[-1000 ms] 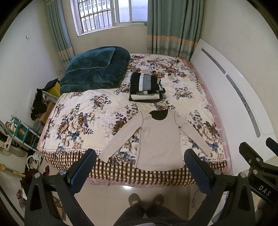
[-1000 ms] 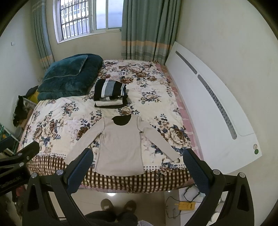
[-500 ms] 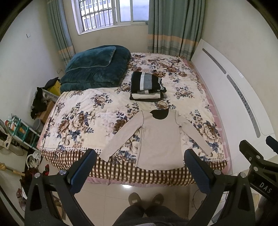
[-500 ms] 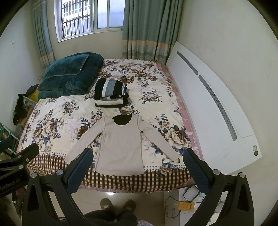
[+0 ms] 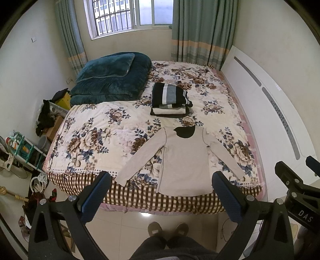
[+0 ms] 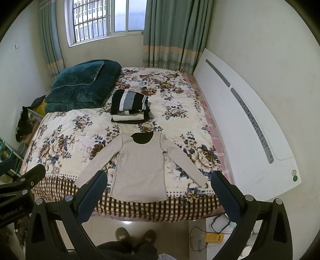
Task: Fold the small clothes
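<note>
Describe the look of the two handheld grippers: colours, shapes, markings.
Both alike: the left gripper and right gripper have matte black angular frames with silver screws and triangular cut-outs. Each finger carries a dark blue textured pad. White lettering marks the bodies, partly cut off.

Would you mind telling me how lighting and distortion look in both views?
Left wrist view: daylight from the window, glare on the floor, walls bowed by the fisheye. Right wrist view: same bowing, headboard curved, shirt sharp.
</note>
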{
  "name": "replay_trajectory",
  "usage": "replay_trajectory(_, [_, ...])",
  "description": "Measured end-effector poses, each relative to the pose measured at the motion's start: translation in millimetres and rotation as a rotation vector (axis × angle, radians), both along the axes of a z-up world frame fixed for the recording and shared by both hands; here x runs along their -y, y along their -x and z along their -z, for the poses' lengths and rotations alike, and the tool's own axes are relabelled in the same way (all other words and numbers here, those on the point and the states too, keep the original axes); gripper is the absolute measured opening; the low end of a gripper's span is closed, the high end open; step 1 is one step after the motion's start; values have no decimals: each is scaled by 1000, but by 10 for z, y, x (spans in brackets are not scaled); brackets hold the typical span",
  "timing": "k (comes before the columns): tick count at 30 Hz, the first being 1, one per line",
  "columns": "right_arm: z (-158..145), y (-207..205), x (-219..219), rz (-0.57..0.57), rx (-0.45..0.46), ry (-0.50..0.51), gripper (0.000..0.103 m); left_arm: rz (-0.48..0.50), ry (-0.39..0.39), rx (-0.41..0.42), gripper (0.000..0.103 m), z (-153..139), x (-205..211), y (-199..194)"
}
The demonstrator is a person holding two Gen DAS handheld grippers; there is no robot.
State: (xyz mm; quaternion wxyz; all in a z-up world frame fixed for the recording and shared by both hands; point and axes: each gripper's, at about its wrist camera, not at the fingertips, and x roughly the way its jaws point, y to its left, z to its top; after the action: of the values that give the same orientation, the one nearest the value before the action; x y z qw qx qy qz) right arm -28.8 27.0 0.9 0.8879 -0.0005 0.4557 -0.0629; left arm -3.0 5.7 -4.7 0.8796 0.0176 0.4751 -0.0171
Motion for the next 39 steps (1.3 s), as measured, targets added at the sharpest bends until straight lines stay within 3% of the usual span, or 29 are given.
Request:
replay_trajectory(34, [-175,-120,-143,-9,4,4,103,-2,5,12,103,-52,-1,-45])
replay_trajectory(39, [-64,-223,-123,34,-12,-22,103,2,-6,30,103,-58,-3,-255])
